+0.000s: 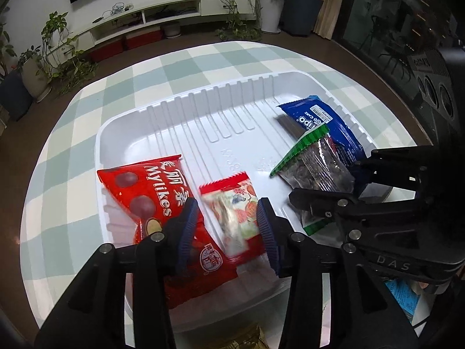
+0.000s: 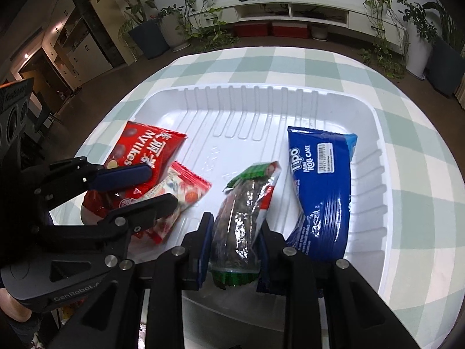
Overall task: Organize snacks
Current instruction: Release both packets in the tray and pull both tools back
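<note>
A white ribbed tray (image 1: 203, 99) (image 2: 261, 93) holds several snacks. My left gripper (image 1: 226, 224) stands open over its near left part, and a small red-and-white packet (image 1: 232, 215) (image 2: 186, 192) lies blurred between the pads, resting partly on a red Mylikes bag (image 1: 145, 186) (image 2: 145, 148). My right gripper (image 2: 234, 244) is shut on a clear packet with green ends (image 2: 244, 212) (image 1: 314, 165), low over the tray floor. A blue Tipo roll cake pack (image 2: 322, 192) (image 1: 325, 122) lies to its right. Each wrist view also shows the other gripper: right (image 1: 348, 180), left (image 2: 162, 186).
The tray sits on a round table with a green-and-white checked cloth (image 1: 203, 58) (image 2: 407, 174). The tray's far half is bare. A gold wrapper (image 1: 247, 340) shows at the near edge. Beyond the table are potted plants and a low white TV stand.
</note>
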The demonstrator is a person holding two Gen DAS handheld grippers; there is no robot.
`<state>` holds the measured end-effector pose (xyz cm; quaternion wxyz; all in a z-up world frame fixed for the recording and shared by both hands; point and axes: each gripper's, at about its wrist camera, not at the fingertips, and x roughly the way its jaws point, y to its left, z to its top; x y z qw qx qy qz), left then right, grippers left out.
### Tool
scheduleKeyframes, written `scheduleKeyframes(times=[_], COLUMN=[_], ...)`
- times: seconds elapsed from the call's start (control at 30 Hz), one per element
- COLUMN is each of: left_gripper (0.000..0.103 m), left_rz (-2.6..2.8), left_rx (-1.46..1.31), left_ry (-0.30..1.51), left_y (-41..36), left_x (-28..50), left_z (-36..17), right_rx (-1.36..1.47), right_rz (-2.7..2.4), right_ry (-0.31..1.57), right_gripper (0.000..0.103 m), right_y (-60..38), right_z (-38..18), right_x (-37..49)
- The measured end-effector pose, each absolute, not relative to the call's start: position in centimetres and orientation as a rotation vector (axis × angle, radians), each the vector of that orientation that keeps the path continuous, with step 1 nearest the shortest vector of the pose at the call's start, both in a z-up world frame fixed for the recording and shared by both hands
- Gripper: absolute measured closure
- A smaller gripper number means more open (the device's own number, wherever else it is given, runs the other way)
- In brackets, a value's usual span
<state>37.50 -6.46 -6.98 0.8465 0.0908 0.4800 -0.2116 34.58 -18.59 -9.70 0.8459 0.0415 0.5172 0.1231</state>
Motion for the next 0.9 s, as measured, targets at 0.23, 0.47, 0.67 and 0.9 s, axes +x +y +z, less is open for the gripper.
scheduleKeyframes(times=[0.23, 0.47, 0.67, 0.9], left_gripper=[0.044, 0.005, 0.000, 0.000], left_rz=[-0.454, -0.489, -0.569, -0.644], left_rx=[0.137, 0.075, 0.162, 0.252], left_ry=[0.966, 0.852, 0.732, 0.847], left_y=[-5.5, -3.2, -0.4, 3.3], left_x=[36.9, 34.3, 28.1, 20.8], left_z=[-5.1, 0.2, 3.6, 1.5], right_rx=[0.094, 0.154, 0.266, 0.311], right_rz=[0.249, 0.240, 0.294, 0.382], right_ry=[1.056, 0.951, 0.780, 0.715], right_gripper=[0.069, 0.041, 0.017, 0.012], right_y=[-19.0, -20.6, -22.5, -21.7], right_z=[-8.4, -3.8, 1.8, 2.0], right_x=[34.3, 32.3, 25.8, 15.3])
